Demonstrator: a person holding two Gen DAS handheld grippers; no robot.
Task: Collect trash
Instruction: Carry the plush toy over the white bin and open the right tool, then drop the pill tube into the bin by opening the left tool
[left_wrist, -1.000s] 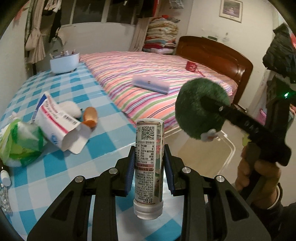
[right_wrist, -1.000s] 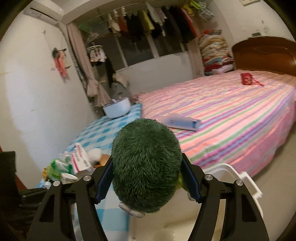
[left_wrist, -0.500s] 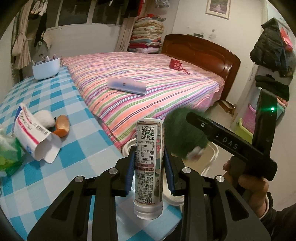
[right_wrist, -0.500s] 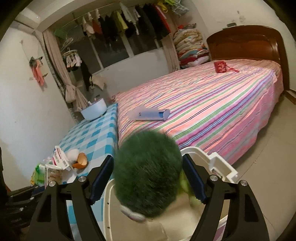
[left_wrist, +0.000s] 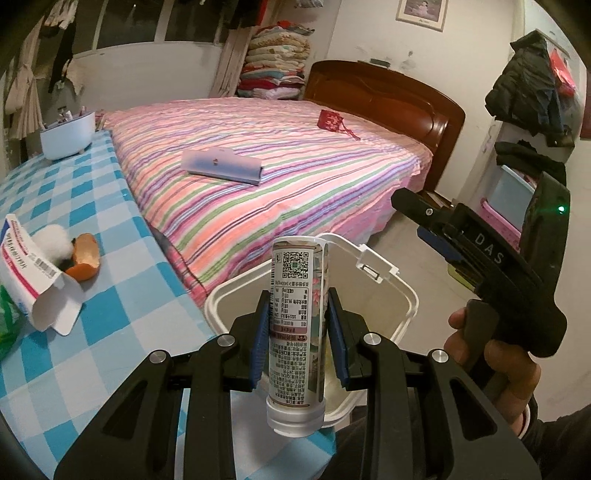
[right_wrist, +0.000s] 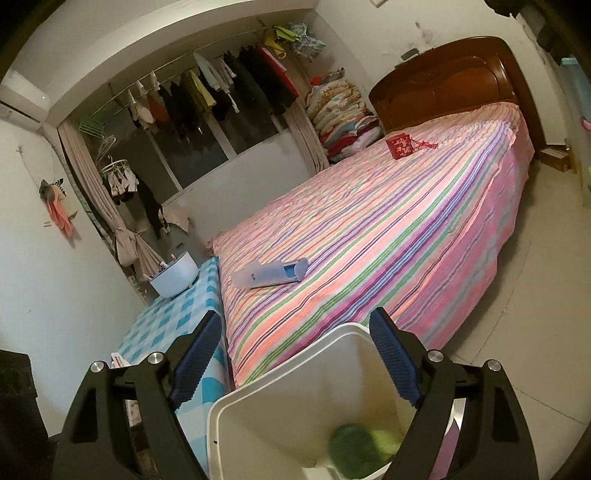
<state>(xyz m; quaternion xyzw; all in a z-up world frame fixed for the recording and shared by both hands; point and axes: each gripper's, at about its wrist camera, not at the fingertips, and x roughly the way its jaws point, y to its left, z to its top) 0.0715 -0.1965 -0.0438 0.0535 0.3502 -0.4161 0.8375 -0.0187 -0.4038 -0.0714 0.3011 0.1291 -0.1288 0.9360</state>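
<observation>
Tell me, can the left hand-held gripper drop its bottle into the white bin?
Probably yes. The left hand-held gripper holds the bottle right above the white bin, whose top is open.

Walls: white, marked in places; a framed picture (left_wrist: 421, 14) hung high.
Floor: pale tiles (right_wrist: 535, 295).
Bed: wooden headboard (left_wrist: 384, 96), striped pink cover (left_wrist: 266, 177) reaching the near edge.
Table: blue-and-white checked cloth (left_wrist: 96, 295), touching the bed's side.
Window: dark panes (right_wrist: 207, 136), clothes (right_wrist: 207, 92) hung above, curtain (right_wrist: 122, 236) tied back.
Corner: folded quilts (left_wrist: 275, 62) stacked beside the headboard.
Light: dim, indoor.
</observation>
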